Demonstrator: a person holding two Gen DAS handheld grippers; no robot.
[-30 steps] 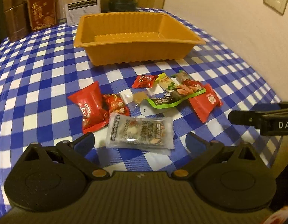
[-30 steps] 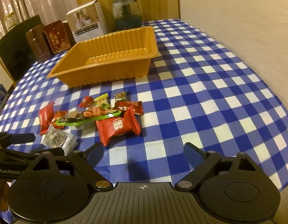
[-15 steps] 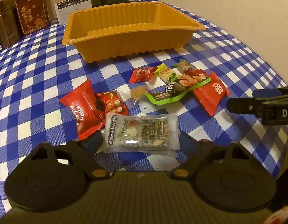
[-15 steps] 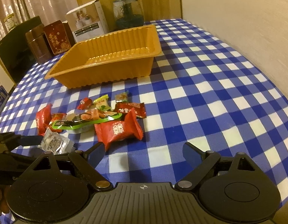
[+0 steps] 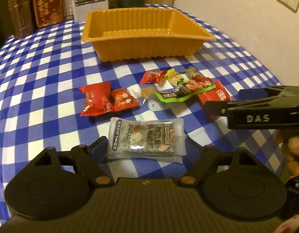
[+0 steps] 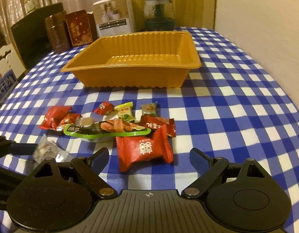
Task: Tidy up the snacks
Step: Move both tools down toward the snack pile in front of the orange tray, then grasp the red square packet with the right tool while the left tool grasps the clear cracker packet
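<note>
An empty orange tray (image 5: pixel 149 44) stands at the far middle of the checked table. Loose snacks lie in front of it: red packets (image 5: pixel 95 101), a long green-edged sausage pack (image 5: pixel 184 93) and small candies (image 5: pixel 173 76). My left gripper (image 5: pixel 146 145) is shut on a clear nut-bar packet (image 5: pixel 145 136), with a pad against each short end. The right gripper (image 6: pixel 148 153) stands open low over a red packet with white characters (image 6: pixel 144 151), one finger on either side and neither touching it. From the left wrist view, the right gripper (image 5: pixel 225 99) comes in from the right.
At the table's far edge stand brown and red tins (image 6: pixel 75 29), a white box (image 6: pixel 114 17) and a glass jar (image 6: pixel 159 13). A wall (image 6: pixel 265 19) runs along the right side. A person's fingers (image 5: pixel 291 147) show at the right.
My left gripper's jaws have closed in on the clear packet, which now moves with it. The right gripper has shifted left and lower, bringing the red packet between its fingers.
</note>
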